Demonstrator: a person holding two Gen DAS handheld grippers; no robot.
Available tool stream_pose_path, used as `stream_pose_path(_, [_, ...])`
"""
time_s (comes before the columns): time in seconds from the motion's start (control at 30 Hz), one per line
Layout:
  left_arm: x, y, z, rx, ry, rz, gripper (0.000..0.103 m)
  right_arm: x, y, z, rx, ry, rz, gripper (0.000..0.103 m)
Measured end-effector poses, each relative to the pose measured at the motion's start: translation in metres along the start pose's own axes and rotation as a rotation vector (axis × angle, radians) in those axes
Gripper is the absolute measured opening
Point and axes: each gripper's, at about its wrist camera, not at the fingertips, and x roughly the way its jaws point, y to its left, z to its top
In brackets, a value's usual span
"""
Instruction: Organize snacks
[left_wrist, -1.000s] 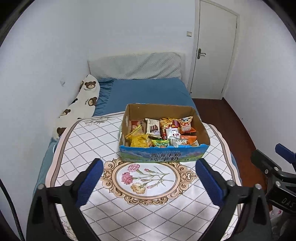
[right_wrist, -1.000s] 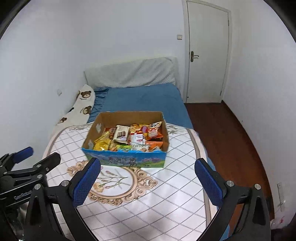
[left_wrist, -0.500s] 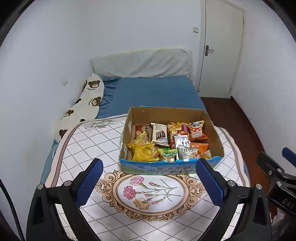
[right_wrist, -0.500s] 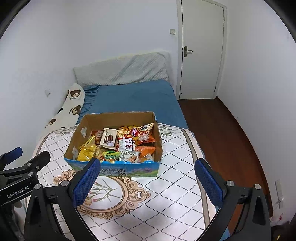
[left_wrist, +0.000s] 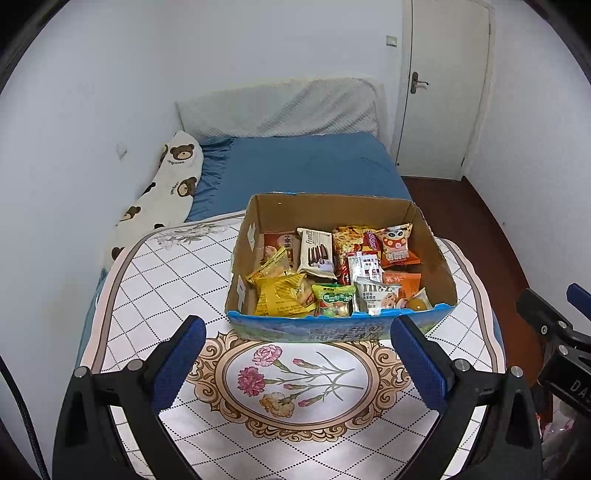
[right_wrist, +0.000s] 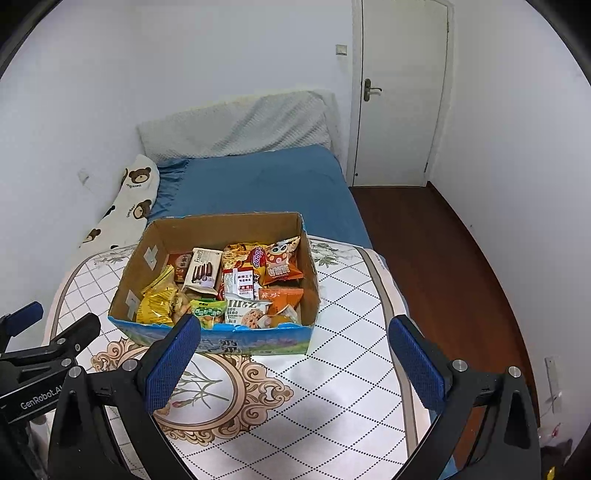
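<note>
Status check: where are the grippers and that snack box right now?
Left gripper open, empty. Right gripper open, empty. Snack box on the quilt, full, untouched. Nothing blocking.

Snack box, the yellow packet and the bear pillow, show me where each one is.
snack box (left_wrist: 332, 332): left wrist view, blue front wall.
yellow packet (left_wrist: 279, 300): left wrist view, middle of its face.
bear pillow (right_wrist: 135, 190): right wrist view, upper end.

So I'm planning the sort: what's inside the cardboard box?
The cardboard box holds loose snack packets: a yellow bag, a white wafer pack, a green packet, an orange cartoon bag. Whatever lies beneath them is covered.
</note>
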Motion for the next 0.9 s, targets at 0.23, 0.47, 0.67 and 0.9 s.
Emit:
stream_pose_path(0.23, [0.0013,0.0019,0.0014,-0.006,-0.001,-0.005,0.103,-0.0017,0.0012,0.0002,-0.004,-0.001,0.0,0.103])
stream_pose_path(0.47, [0.0018,0.0034,0.0006,-0.002,0.002,0.002,0.103,-0.002,0.0024,0.0018,-0.005,0.0,0.002,0.103])
stream_pose_path(0.67, [0.0031,0.0029,-0.0011,0.001,0.005,0.002,0.103,-0.0008,0.0047,0.0013,-0.014,0.007,0.0,0.103])
stream_pose_path(0.9, [0.0036,0.0019,-0.0019,0.001,0.004,0.002,0.103,0.0007,0.0049,-0.0021,-0.017,0.014,0.002,0.103])
